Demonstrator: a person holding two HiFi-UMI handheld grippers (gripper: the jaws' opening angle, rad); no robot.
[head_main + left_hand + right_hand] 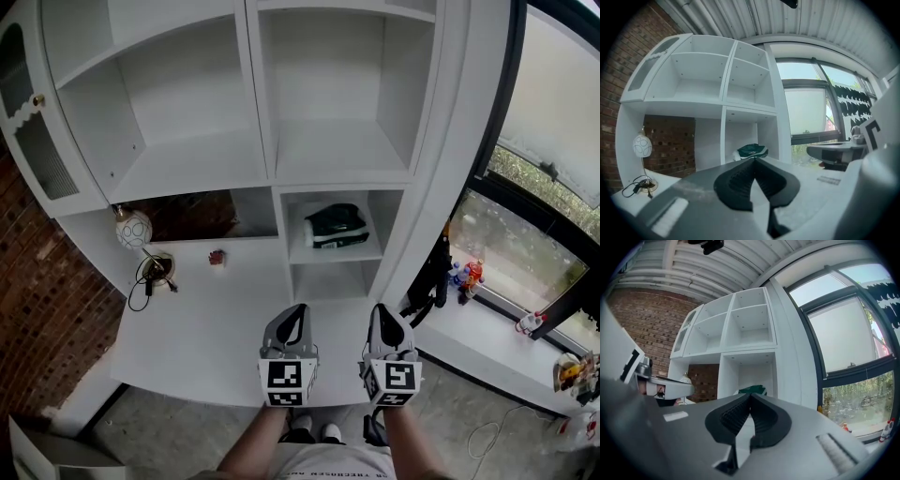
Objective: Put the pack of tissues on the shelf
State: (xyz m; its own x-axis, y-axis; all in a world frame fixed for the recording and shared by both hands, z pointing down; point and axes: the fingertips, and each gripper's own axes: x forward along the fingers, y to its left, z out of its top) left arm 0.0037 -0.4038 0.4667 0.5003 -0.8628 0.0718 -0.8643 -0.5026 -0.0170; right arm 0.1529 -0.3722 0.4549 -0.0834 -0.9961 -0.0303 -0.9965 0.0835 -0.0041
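The pack of tissues (336, 225), dark green with a white band, lies on the small middle shelf (335, 253) of the white shelf unit. It also shows in the left gripper view (752, 151) and in the right gripper view (752, 390), just beyond the jaw tips. My left gripper (298, 311) and right gripper (382, 311) hover side by side over the front of the white desk (216, 328), well short of the pack. Both point toward the shelves. The left gripper (754, 160) and the right gripper (750, 395) each have their jaws shut with nothing between them.
A round patterned lamp (133, 228), a tangle of black cable (155, 272) and a small red object (217, 257) sit at the desk's back left. To the right, a window sill holds small figurines (466, 275) and a bottle (530, 323). The upper shelf compartments hold nothing.
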